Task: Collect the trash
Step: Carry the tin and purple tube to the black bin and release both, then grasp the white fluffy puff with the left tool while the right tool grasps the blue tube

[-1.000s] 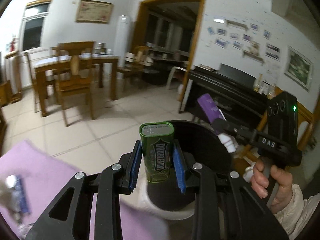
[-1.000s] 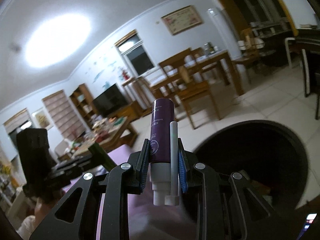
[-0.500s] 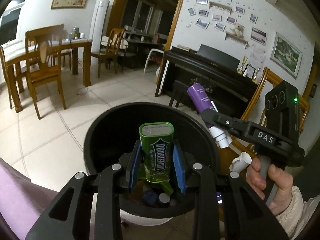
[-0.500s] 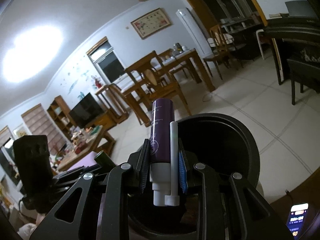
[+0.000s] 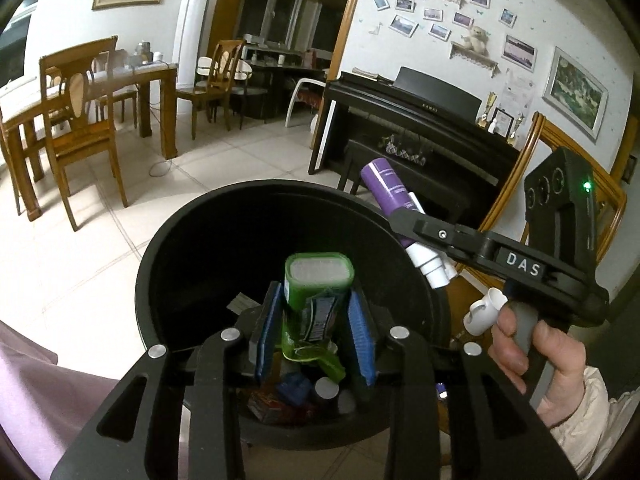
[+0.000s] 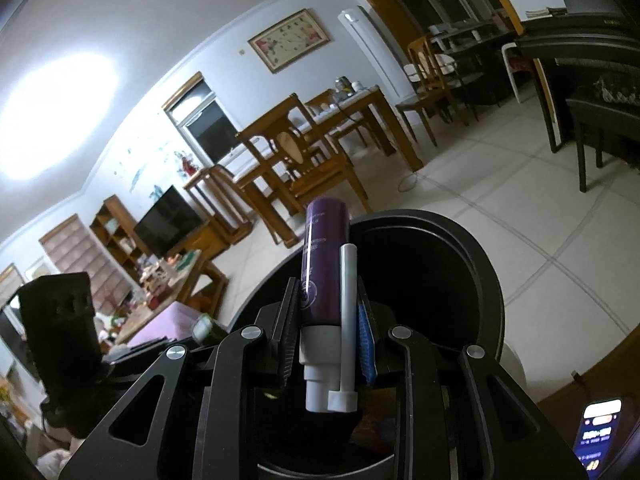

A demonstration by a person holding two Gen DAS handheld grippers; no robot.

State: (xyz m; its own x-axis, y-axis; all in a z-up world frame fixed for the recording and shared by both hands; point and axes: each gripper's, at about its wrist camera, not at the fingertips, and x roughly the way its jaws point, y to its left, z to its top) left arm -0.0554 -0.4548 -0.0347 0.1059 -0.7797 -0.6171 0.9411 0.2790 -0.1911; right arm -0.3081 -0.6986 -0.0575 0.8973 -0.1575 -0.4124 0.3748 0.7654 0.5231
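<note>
Left claw [image 5: 316, 330] just opened, green container [image 5: 316, 300] loose over black bin [image 5: 180, 248]

The white letters "DAS" stand on a small black block on the arm of the right claw [image 5: 420, 226], seen from the left wrist view. On the black piano [image 5: 416, 120] by the wall, small pale letters on the strip above the keys read "KAWAI". The green container [image 5: 318, 300] between the pads of the left claw [image 5: 316, 330] has a printed label, but it is blurred and cannot be read. The purple tube [image 6: 324, 264] carries pale print too small to make out. The lit phone screen [image 6: 598, 438] shows text too small to read.
</note>
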